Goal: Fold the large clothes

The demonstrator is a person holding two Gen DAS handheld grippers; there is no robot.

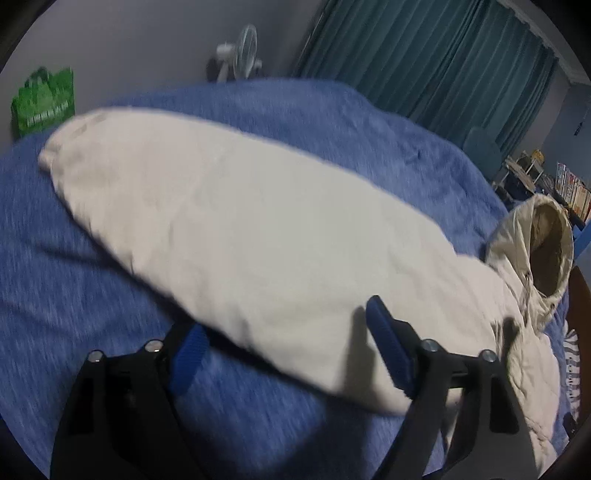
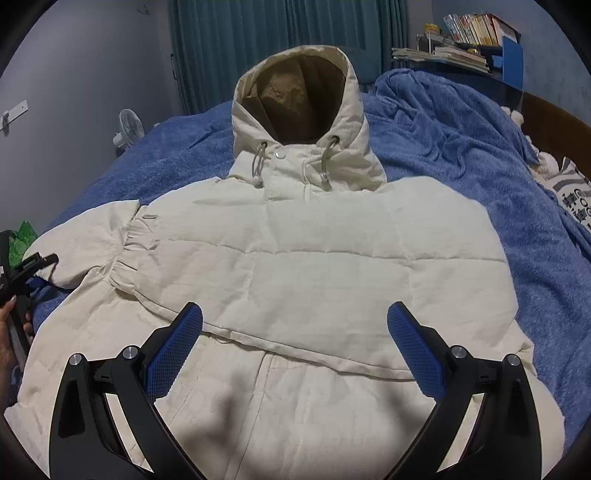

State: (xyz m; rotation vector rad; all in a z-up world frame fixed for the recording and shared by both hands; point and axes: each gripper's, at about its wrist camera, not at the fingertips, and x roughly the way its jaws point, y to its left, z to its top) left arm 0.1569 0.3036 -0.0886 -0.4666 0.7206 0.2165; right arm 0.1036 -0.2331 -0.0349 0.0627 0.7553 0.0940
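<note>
Hovering over the cream quilted hooded jacket (image 2: 295, 258), I had the right gripper (image 2: 295, 343) with its blue-padded fingers (image 2: 173, 350) spread wide and holding nothing, poised above the chest panel. The jacket lay face up across the middle of the bed, hood (image 2: 299, 99) propped toward the head end. The left gripper (image 1: 284, 350) was also wide open, straddling the near edge of the sleeve (image 1: 221, 229) that stretched toward the foot corner; nothing was pinched yet. I judged the step to be folding that sleeve inward, so the fingers should close on the sleeve's edge only, not the blue fleece blanket (image 1: 74, 295) beneath, and carry it flat across the chest. Teal curtains (image 2: 277, 37), a white fan (image 1: 240, 51), a green bag (image 1: 44, 99) and a bookshelf (image 2: 476, 33) ringed the bed.
</note>
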